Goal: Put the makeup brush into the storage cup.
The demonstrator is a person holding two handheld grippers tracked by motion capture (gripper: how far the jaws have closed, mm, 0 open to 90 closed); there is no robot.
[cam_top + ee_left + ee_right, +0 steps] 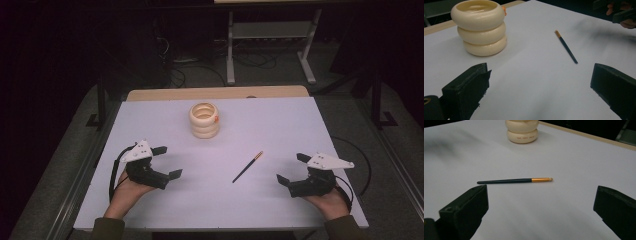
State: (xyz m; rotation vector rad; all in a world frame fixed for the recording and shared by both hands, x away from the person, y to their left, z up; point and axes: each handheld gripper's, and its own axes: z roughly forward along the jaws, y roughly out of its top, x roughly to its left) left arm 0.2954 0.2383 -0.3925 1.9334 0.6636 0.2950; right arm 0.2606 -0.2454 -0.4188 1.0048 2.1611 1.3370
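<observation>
- Slim dark-handled brush with a gold ferrule and pale tip [247, 166] lies flat on the white bench [280, 200], right of centre, between the two grippers and nearer the right one, touching neither.
- Cream holder shaped like three stacked rings [204, 120] stands upright at the far middle, well apart from the brush.
- Left gripper [167, 162]: fingers wide, nothing held, low over the bench's near left.
- Right gripper [291, 169]: fingers wide, nothing held, near right.
- Right gripper view: brush [515, 180] lies crosswise just ahead of the fingers; small lettering on the holder's bottom ring [522, 130].
- Left gripper view: the holder's hollow top and an orange bit at its rim [480, 27]; brush [566, 46] farther off, pale tip pointing away.
</observation>
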